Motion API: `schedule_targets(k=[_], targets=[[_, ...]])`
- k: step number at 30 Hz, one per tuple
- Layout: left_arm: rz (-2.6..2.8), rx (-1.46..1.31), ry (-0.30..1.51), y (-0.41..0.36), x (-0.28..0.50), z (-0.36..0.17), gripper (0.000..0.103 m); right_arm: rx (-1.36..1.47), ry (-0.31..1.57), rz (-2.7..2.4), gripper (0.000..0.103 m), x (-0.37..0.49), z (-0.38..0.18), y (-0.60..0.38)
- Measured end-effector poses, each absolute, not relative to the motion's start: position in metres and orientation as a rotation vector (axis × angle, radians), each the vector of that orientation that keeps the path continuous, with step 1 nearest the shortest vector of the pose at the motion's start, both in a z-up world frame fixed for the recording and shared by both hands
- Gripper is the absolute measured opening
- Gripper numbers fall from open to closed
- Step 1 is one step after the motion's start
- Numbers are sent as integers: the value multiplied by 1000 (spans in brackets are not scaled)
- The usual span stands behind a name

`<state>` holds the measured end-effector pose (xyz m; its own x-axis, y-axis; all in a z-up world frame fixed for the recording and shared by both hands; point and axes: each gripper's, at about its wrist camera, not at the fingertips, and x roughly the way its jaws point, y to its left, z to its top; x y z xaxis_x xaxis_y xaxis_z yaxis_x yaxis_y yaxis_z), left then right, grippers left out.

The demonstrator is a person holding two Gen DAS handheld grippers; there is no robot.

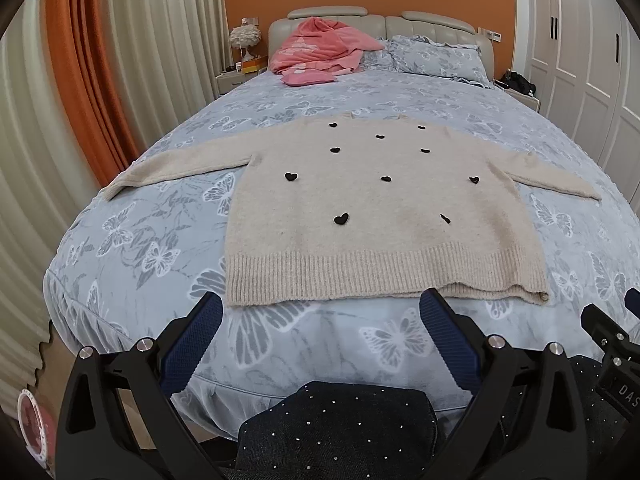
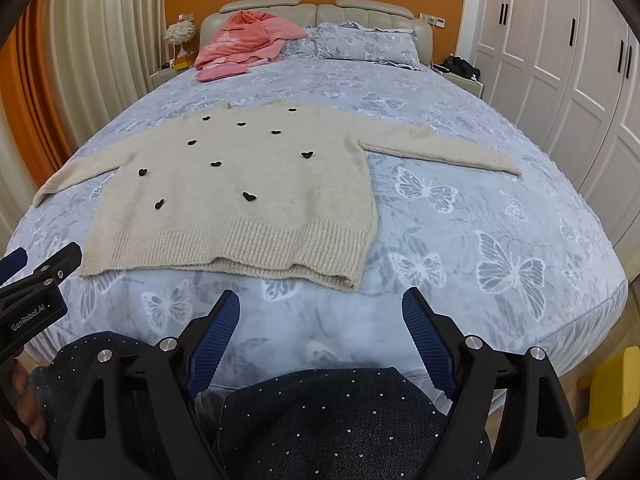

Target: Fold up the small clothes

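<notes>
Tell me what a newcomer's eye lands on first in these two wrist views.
First, the cream sweater with small black hearts, spread flat with both sleeves out on the butterfly-print bedspread near the foot of the bed. Next, the pink clothes heaped by the headboard. Below, the left gripper and right gripper hover open, short of the hem.

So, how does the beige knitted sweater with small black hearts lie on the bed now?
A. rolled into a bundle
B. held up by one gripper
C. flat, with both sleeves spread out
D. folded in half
C: the beige knitted sweater with small black hearts lies flat on the butterfly-print bedcover, both sleeves stretched sideways, untouched by either gripper.
</notes>
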<state>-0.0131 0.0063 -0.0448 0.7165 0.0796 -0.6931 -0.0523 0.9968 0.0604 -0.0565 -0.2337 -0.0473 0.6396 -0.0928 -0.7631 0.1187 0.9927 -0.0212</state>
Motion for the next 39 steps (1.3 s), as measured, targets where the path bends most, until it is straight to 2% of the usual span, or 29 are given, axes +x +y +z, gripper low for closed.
schedule_targets(k=[39], targets=[[74, 56, 773, 4, -13, -45, 97, 53, 872, -122, 82, -57, -47, -239]])
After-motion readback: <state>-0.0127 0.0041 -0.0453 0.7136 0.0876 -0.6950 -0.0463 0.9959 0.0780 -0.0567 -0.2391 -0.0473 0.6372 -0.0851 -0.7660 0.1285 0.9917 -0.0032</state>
